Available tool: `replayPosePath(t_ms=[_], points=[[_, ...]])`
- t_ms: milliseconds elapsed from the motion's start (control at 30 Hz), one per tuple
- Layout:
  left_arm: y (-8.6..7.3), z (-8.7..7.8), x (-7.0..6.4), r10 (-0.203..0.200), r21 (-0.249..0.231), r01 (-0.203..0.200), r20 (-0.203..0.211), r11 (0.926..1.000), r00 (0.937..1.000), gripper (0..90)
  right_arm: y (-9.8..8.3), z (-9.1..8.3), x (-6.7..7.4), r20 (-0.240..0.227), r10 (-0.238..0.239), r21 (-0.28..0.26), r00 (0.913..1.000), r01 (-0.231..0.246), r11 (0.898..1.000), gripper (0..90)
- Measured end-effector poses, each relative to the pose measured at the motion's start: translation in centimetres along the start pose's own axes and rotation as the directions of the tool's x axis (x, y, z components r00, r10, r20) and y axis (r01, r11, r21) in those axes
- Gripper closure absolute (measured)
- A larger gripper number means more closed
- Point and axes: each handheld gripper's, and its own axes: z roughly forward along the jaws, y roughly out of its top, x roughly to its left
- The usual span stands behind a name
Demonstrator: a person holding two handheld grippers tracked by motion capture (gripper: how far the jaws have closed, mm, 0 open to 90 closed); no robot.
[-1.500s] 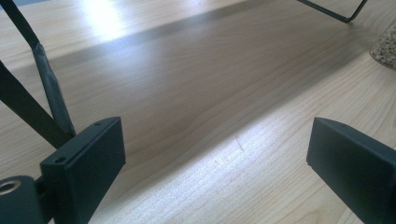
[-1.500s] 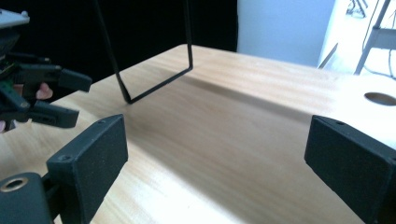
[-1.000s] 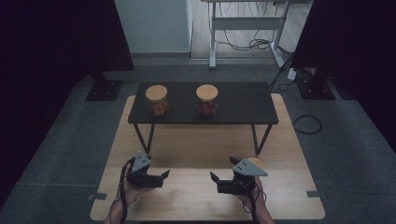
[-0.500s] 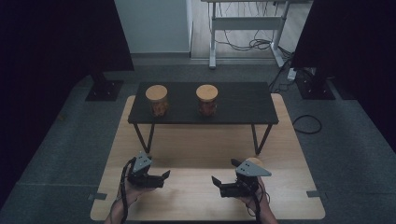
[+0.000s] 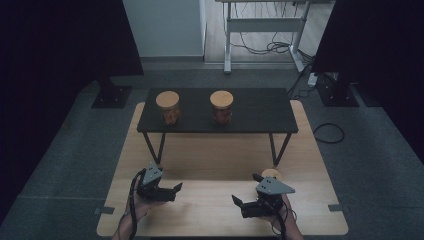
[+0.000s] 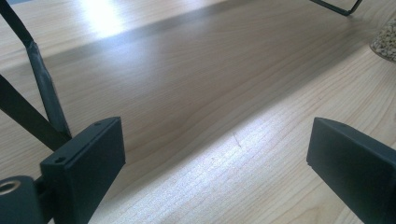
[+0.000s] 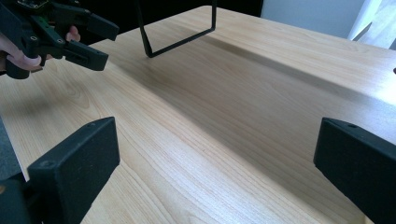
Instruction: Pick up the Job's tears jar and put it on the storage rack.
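Near the wooden table's (image 5: pixel 220 165) front edge I have bare board between my left gripper (image 5: pixel 176 190) and right gripper (image 5: pixel 239 204); both spread wide, gripping nothing; a small jar (image 5: pixel 272 174) sits just behind the right one.

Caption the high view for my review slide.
Two open grippers, left and right, hover over wooden table; two lidded jars on black shelf.

Pale wooden tabletop (image 5: pixel 220 210), lit softly, with bright glare streaks along the grain. Around it, grey carpeted floor (image 5: pixel 75 165). To either side, black curtains (image 5: pixel 55 45) sinking into deep shadow. Straight ahead, a white wall panel (image 5: pixel 162 27), beside it a white-framed desk (image 5: pixel 262 30) on wood flooring, tangled cables (image 5: pixel 272 47) underneath. Dim overall.
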Motion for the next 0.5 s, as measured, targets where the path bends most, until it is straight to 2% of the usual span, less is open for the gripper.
replayPosePath(t_ms=[500], points=[[0.0, -0.1, 0.1, -0.004, -0.002, 0.004, -0.001, 1.0, 1.0, 4.0, -1.3, -1.9, -1.5, 0.062, 0.04, -0.006, 0.9972, -0.04, 0.999, 2.0]])
